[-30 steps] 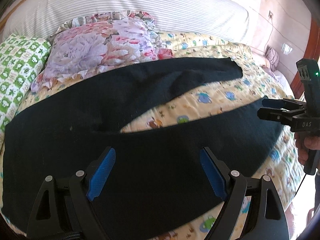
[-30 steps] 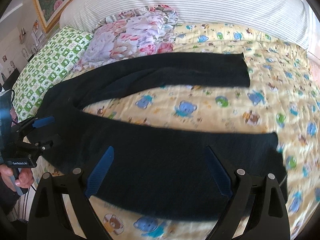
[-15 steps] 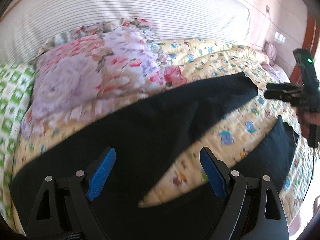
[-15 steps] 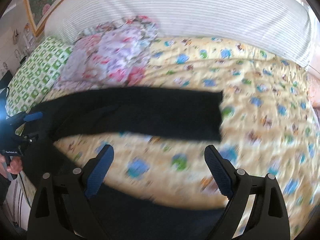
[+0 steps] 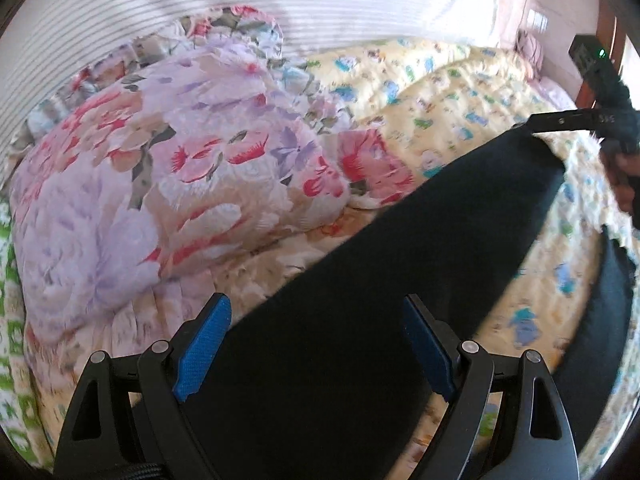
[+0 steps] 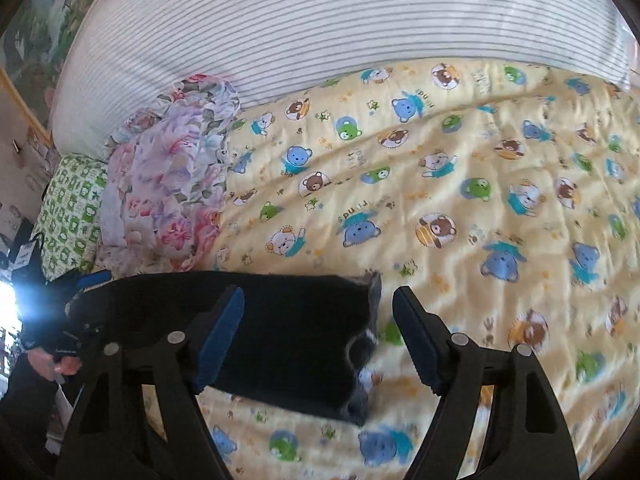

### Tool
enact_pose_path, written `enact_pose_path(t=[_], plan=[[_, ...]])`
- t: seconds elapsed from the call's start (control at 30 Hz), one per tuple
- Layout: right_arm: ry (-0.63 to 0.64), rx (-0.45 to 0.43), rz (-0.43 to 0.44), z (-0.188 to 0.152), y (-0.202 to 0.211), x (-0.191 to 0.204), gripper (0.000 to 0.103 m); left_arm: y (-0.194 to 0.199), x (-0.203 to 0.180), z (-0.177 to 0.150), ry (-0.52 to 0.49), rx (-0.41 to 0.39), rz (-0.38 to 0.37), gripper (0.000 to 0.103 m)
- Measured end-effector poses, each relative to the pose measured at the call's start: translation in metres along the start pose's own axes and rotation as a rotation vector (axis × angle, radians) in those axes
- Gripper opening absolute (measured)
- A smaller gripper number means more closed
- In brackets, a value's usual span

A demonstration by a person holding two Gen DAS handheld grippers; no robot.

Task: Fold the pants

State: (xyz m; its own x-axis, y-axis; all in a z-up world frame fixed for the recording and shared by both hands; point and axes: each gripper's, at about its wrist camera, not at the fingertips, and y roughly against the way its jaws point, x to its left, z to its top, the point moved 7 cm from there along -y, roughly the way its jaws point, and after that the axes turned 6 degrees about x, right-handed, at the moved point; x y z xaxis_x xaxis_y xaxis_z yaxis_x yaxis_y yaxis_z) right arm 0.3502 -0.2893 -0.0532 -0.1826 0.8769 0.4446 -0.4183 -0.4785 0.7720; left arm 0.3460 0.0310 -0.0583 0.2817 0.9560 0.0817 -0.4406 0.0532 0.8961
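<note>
Black pants (image 5: 360, 300) lie spread on a yellow bear-print bedspread (image 6: 460, 184). In the left wrist view my left gripper (image 5: 316, 340) is open above the waist end of the far leg. That leg runs up and right to its hem, where my right gripper (image 5: 560, 120) reaches from the right. The near leg's end (image 5: 608, 320) lies at the right. In the right wrist view my right gripper (image 6: 316, 340) is open over the far leg's hem (image 6: 360, 340). The left gripper (image 6: 84, 296) shows at the far left, washed out by glare.
A floral pillow (image 5: 160, 168) lies just beyond the pants, also seen in the right wrist view (image 6: 168, 196). A green patterned pillow (image 6: 72, 212) is left of it. A striped headboard cushion (image 6: 320, 28) runs along the back.
Both grippers have moved forward across the bed from the near leg to the far leg. The left is now over its waist end, the right over its hem. Both stayed open.
</note>
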Motion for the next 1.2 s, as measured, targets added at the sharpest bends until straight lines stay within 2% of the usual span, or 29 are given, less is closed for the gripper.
enact_pose_path(t=[0.13, 0.2, 0.27, 0.3, 0.33, 0.37, 0.43, 0.53, 0.8, 1.03, 1.2], plan=[[0.038, 0.053, -0.026, 0.002, -0.017, -0.001, 0.077, -0.025, 0.012, -0.005, 0.000, 0.067, 0.000, 0.086], [0.048, 0.061, -0.035, 0.004, -0.023, -0.002, 0.077, -0.036, 0.015, -0.011, 0.002, 0.103, -0.011, 0.082], [0.065, 0.064, -0.030, 0.005, -0.030, -0.001, 0.059, -0.041, 0.016, -0.016, 0.009, 0.120, -0.031, 0.056], [0.075, 0.062, -0.030, 0.005, -0.033, 0.000, 0.040, -0.041, 0.015, -0.018, 0.012, 0.121, -0.051, 0.051], [0.077, 0.054, -0.038, 0.005, -0.034, -0.001, 0.020, -0.038, 0.013, -0.018, 0.012, 0.115, -0.064, 0.038], [0.073, 0.042, -0.046, 0.006, -0.033, -0.002, 0.010, -0.035, 0.011, -0.018, 0.009, 0.108, -0.076, 0.025], [0.066, 0.000, -0.028, 0.007, -0.026, -0.002, 0.010, -0.026, 0.009, -0.019, 0.010, 0.097, -0.086, 0.014], [0.088, -0.043, -0.022, 0.006, -0.013, 0.003, 0.009, -0.012, 0.002, -0.024, 0.016, 0.075, -0.122, 0.009], [0.127, -0.103, 0.015, -0.013, 0.021, 0.016, 0.008, 0.035, -0.037, -0.055, 0.036, 0.016, -0.205, 0.007], [0.148, -0.121, 0.050, -0.055, 0.052, 0.013, 0.008, 0.067, -0.080, -0.086, 0.047, -0.014, -0.272, 0.007], [0.144, -0.112, 0.055, -0.087, 0.067, 0.008, 0.008, 0.082, -0.100, -0.110, 0.056, -0.022, -0.293, 0.007]])
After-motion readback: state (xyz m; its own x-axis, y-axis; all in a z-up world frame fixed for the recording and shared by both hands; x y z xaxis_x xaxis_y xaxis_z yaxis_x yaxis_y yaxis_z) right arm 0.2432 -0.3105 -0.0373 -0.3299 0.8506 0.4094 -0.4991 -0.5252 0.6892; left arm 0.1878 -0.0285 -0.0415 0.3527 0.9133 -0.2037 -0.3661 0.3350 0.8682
